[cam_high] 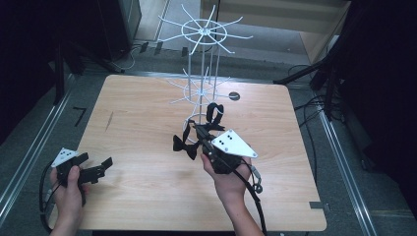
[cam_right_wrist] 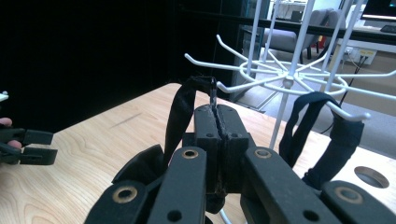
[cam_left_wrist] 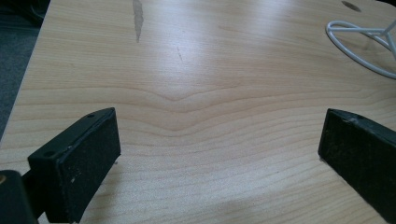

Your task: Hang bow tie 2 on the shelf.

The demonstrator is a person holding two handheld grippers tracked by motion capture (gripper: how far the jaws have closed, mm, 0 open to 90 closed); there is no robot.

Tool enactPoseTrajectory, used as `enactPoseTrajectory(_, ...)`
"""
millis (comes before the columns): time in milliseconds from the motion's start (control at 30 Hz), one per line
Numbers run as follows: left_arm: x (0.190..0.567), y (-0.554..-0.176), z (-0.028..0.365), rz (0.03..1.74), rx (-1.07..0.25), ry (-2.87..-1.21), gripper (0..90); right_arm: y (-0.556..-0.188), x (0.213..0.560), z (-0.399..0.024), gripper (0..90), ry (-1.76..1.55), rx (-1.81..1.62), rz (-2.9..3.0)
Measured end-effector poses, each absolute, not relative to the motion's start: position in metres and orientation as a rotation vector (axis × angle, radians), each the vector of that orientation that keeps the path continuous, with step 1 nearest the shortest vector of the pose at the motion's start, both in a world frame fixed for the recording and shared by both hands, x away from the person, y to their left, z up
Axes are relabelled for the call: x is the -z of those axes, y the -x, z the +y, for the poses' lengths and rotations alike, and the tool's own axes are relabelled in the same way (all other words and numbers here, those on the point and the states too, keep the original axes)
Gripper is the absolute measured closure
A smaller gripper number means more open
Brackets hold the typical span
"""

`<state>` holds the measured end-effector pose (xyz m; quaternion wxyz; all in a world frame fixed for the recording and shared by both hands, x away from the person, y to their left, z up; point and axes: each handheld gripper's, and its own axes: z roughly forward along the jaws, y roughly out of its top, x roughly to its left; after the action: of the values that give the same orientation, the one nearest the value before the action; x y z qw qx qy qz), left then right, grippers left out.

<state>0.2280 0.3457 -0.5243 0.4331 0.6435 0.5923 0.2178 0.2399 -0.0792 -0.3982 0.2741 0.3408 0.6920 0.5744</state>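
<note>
My right gripper (cam_high: 196, 129) sits near the middle of the table (cam_high: 147, 196), pointing toward twelve o'clock at the base of the white wire rack (cam_high: 202, 73). Its jaws are pressed together on the strap of a black bow tie (cam_high: 185, 145); in the right gripper view the strap (cam_right_wrist: 183, 112) rises out of the closed jaws and loops over them. The bow itself hangs at about nine o'clock from the jaw tips. A second black strap (cam_right_wrist: 343, 135) hangs from one of the rack's lower hooks, at about two o'clock from my jaws.

My left gripper (cam_high: 96, 166) rests low near the table's seven o'clock corner, jaws spread wide with bare wood between them, holding nothing.
</note>
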Motion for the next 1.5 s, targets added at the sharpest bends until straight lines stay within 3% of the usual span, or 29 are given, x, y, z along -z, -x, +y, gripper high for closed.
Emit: enactPoseTrajectory(1500, 0.525, -0.228, 0.346, 1.477, -0.539, -1.597, 0.0, -0.276, 0.385, -0.07, 89.8, -0.952, -1.489, 1.839)
